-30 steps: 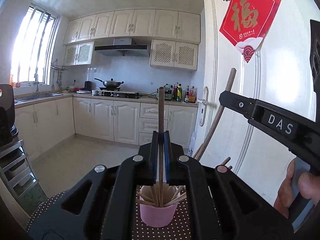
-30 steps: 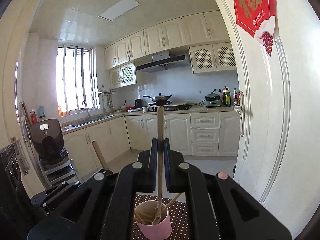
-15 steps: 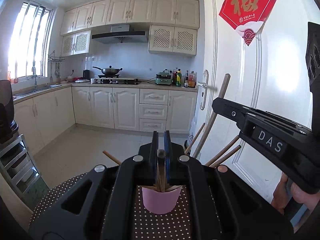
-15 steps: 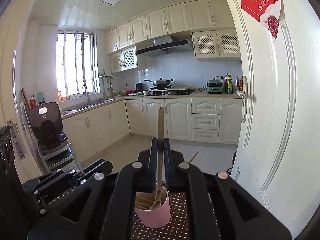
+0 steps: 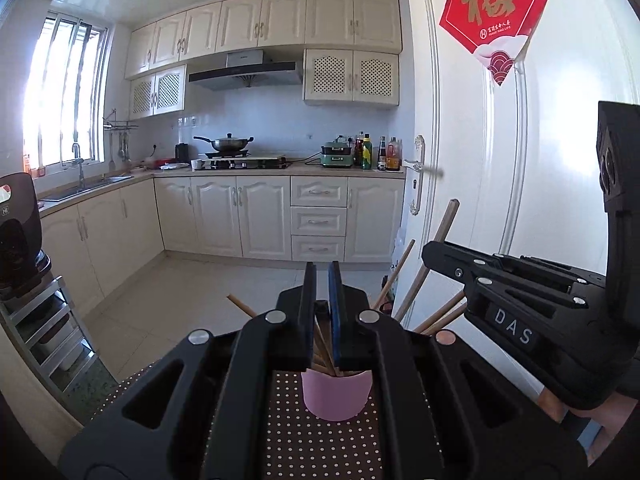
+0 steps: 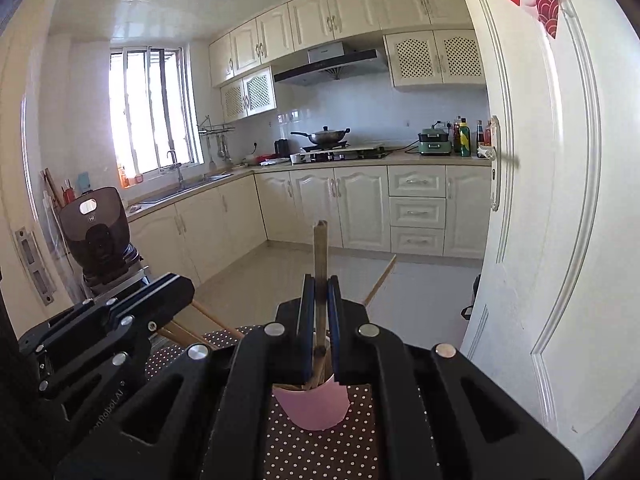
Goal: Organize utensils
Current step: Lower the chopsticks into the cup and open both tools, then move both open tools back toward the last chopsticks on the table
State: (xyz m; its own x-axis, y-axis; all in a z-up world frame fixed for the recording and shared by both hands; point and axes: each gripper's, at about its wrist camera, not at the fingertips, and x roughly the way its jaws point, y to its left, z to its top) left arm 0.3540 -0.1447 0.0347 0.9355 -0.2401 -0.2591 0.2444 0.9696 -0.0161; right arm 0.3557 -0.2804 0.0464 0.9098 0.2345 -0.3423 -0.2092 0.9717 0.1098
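The wooden stick my left tongs (image 5: pixel 321 300) held now sits in the pink cup (image 5: pixel 337 396), tongs near-shut and empty, while my right tongs (image 6: pixel 320 304) clamp another wooden utensil (image 6: pixel 320 256) above that cup.

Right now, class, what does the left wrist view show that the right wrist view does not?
Only the left wrist view shows the red paper charm whole, on the door, and the right gripper from outside. Only the right wrist view shows a wooden utensil handle clamped upright. Both show the pink cup of wooden utensils on the dotted cloth.
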